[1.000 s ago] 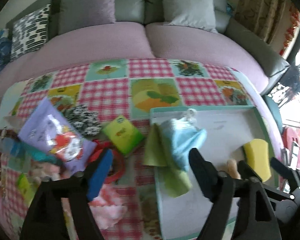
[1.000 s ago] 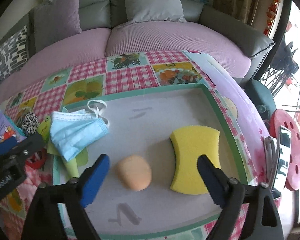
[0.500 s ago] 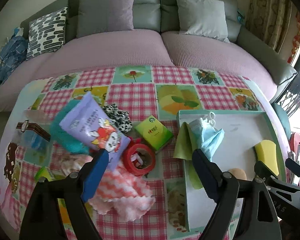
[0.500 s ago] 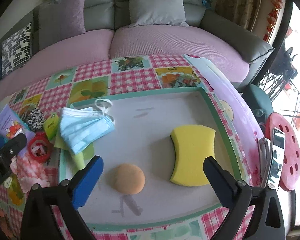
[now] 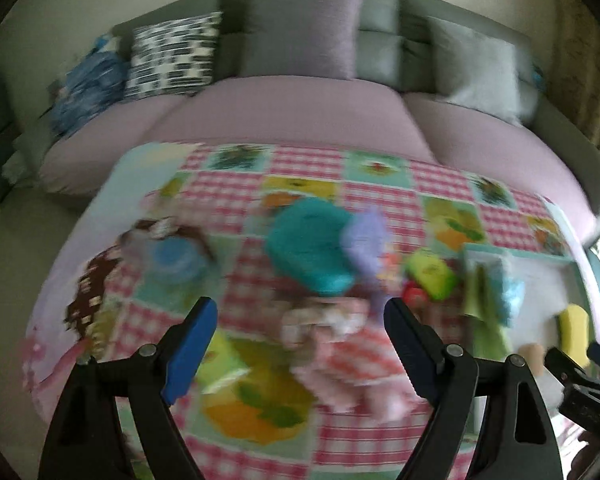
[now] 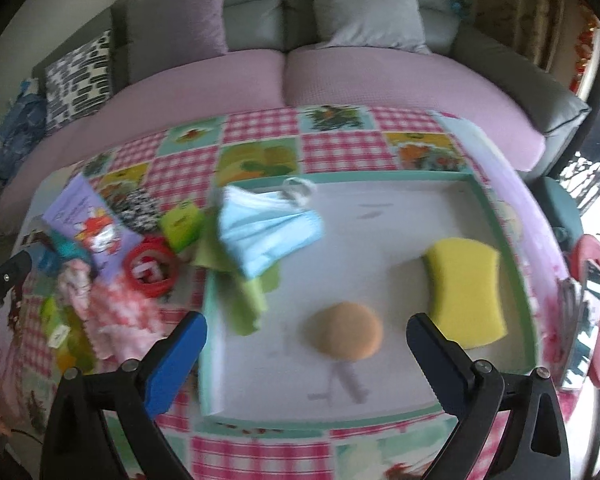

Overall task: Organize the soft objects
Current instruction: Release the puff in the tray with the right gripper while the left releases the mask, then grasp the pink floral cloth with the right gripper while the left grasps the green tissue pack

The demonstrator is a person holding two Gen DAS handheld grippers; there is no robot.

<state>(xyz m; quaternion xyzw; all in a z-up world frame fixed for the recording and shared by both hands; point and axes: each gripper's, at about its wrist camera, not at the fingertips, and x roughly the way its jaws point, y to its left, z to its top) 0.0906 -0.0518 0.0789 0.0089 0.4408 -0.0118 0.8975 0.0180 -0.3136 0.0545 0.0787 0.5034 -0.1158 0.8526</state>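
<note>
While both views are motion-blurred, the main items can be told apart.
Left hand-held gripper [image 5: 300, 320]: jaws spread wide, nothing between them; it hangs above the pink cloth [image 5: 352, 356] on the tabletop [image 5: 236, 196].
Right hand-held gripper [image 6: 306, 338]: released, jaws wide apart and empty, over the near part of the tray [image 6: 384, 178].
Tray contents: yellow sponge [image 6: 464, 290] at right; round tan puff [image 6: 342, 336] just left of it, near edge; blue face mask [image 6: 266, 234] at the far-left corner, lying on a green cloth [image 6: 248, 300] that drapes over the tray's left rim.
Left of tray: red ring [image 6: 150, 266], green packet [image 6: 180, 226], purple packet [image 6: 86, 222], black-and-white patterned fabric [image 6: 138, 204], pink cloth in a loose heap nearest the camera.
Teal item [image 5: 310, 254]: beside the purple packet, far from the tray; too blurred to identify.
Background: sofa [image 6: 340, 76] with cushions beyond the tabletop.
</note>
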